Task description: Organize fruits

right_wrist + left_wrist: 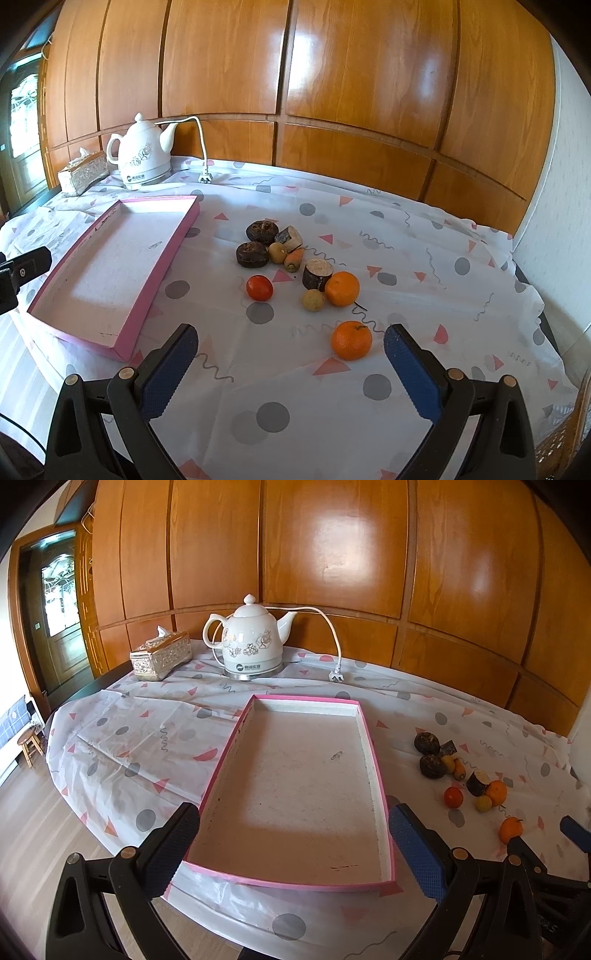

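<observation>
You are hovering both hand-held grippers spread and empty: left hand-held gripper over pink tray | right hand-held gripper facing nearest orange on bench, right of tray | straddle it squarely, squeeze gently.

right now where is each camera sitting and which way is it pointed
Left wrist: sits on the left gripper, jaws open, looking forward across the pink tray toward the kettle and wood wall; the right gripper shows at its right edge.
Right wrist: sits on the right gripper, jaws open, looking forward at the fruit pile, nearest an orange; part of the left gripper shows at its left edge.
Shared: tray, kettle, tissue box, fruit, patterned tablecloth.
</observation>
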{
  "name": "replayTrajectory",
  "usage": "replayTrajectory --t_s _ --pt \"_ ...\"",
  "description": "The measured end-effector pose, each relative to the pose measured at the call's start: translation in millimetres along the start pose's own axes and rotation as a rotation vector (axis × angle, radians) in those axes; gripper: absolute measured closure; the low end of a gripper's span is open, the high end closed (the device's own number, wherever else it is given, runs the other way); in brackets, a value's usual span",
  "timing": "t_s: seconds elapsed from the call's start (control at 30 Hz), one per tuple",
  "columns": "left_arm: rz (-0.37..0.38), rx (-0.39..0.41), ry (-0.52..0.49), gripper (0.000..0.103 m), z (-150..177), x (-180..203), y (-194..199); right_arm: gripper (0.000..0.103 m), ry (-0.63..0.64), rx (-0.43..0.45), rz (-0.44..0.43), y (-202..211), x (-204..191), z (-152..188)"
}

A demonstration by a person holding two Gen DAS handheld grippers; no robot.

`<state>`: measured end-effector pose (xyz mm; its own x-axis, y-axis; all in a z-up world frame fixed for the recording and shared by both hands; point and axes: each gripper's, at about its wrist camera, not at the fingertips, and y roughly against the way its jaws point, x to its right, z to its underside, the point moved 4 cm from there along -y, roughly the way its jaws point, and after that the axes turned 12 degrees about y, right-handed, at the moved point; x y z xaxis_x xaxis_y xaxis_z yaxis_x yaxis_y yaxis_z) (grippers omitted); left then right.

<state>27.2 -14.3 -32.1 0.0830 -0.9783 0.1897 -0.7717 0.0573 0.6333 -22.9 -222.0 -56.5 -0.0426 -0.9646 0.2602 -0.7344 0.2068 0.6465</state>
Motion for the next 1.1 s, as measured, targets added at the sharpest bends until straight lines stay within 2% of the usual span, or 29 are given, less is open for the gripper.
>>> replayTrajectory --t_s 0.27,0.6,1.1 --pt "-0.002 0.009 -0.005 0.000 -2 -1 1 0.001 0.007 0.004 -0.007 -3 -2 -6" --pt "-0.010 -0.030 0.005 0.000 2 -8 -11 0.001 0.014 -0.015 -0.011 -14 -4 -4" --pt "-0.024 -0.045 -0.067 0.000 12 13 -13 0.001 0.005 -0.016 -0.007 -26 27 -9"
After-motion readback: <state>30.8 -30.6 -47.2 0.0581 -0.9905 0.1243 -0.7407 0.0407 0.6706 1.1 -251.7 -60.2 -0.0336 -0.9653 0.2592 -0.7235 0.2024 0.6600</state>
